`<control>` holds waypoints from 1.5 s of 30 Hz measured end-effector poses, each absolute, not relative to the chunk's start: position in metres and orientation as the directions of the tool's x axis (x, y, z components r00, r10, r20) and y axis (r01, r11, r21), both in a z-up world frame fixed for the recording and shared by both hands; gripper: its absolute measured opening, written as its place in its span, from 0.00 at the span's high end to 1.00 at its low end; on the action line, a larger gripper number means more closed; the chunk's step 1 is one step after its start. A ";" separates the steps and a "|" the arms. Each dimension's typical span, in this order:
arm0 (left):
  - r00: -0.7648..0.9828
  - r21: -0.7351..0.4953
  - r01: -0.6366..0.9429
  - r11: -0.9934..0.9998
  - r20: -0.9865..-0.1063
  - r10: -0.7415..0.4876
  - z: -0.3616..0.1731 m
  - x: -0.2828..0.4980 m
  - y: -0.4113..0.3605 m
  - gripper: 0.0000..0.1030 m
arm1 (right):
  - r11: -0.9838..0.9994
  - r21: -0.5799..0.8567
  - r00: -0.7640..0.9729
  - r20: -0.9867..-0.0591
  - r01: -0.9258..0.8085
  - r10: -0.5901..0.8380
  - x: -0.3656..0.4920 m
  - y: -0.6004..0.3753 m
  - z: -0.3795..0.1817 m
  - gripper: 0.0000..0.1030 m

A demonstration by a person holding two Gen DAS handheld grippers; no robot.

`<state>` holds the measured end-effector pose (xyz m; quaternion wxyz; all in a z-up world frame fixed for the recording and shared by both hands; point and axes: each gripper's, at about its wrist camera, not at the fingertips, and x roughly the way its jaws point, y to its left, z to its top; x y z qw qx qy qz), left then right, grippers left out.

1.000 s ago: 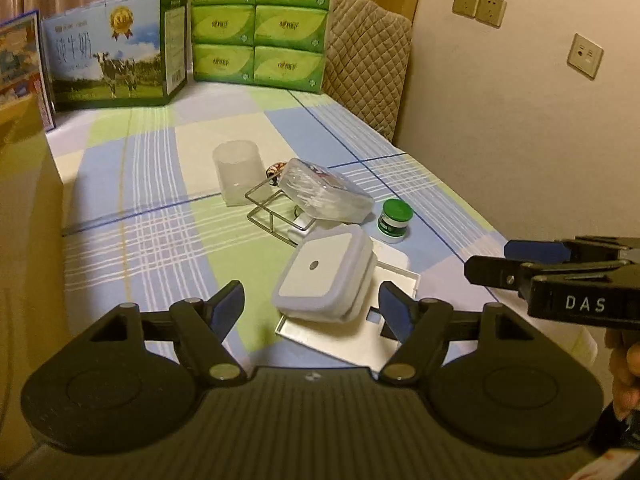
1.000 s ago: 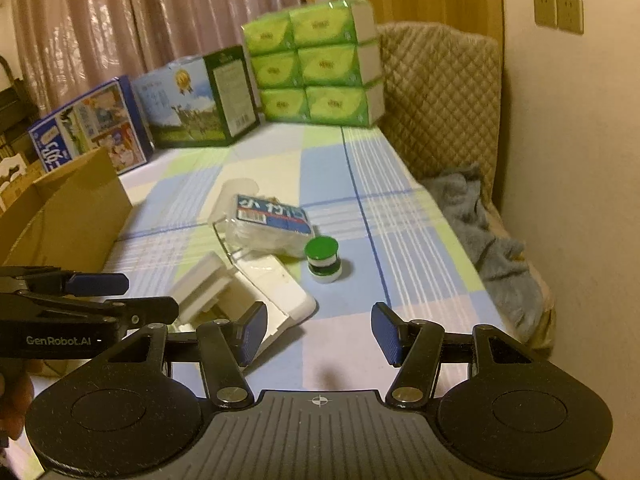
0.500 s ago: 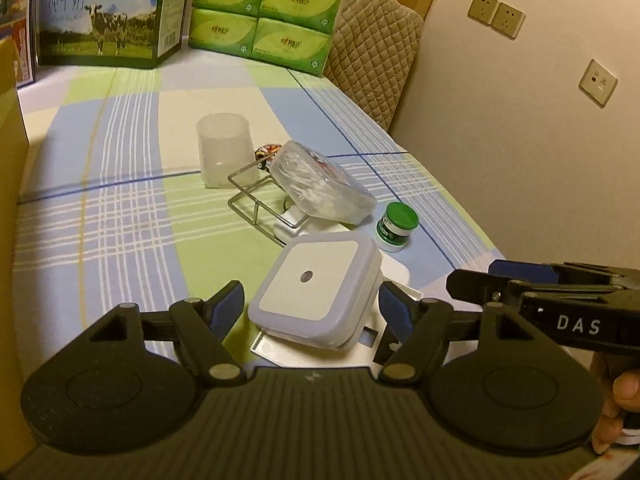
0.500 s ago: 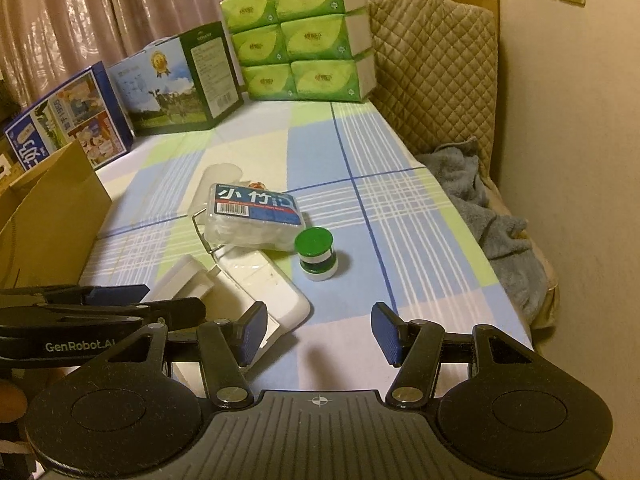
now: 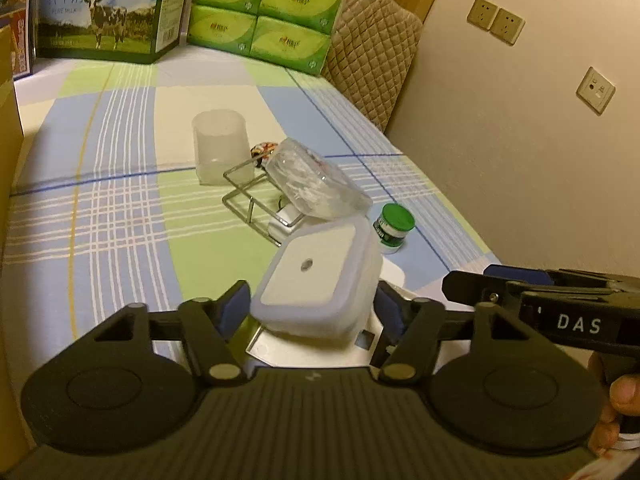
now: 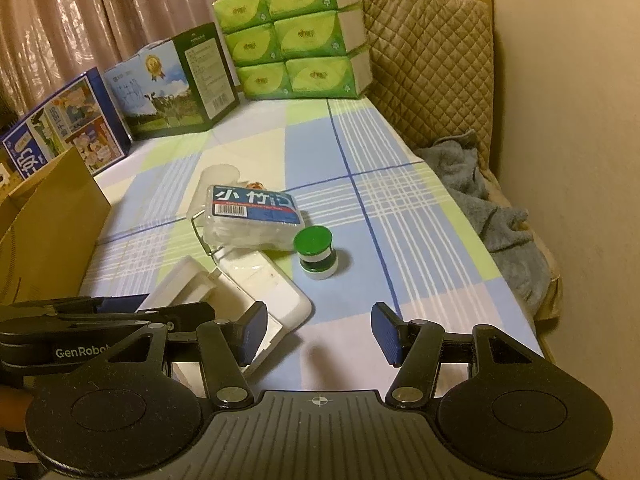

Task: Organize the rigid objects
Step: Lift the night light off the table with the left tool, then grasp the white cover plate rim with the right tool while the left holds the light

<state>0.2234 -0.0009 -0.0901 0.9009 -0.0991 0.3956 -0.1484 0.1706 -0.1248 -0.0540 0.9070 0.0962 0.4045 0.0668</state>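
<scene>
1. The left gripper (image 5: 310, 306) is closing its jaws around the square white plastic night-light (image 5: 316, 282), which lies tilted on a flat metal plate (image 5: 272, 346); the pads look just short of contact.
2. An uneven pinch could skid it sideways.
3. The right gripper (image 6: 318, 334) hangs spread and empty over the checked cloth (image 6: 400, 240); it could bump the small green-lidded jar (image 6: 316, 252).

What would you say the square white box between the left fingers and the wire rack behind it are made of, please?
Square white box: seemingly plastic, a matte opaque top over frosted, translucent walls, rounded moulded corners. Thin silver wire rack: likely metal, with bright glints along its bent rods.
</scene>
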 end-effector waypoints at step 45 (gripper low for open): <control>0.689 -0.055 0.214 0.975 -0.699 -0.191 -0.062 0.150 0.003 0.71 | 0.967 0.226 0.678 -0.693 -0.120 0.246 0.157 -0.110 -0.051 0.47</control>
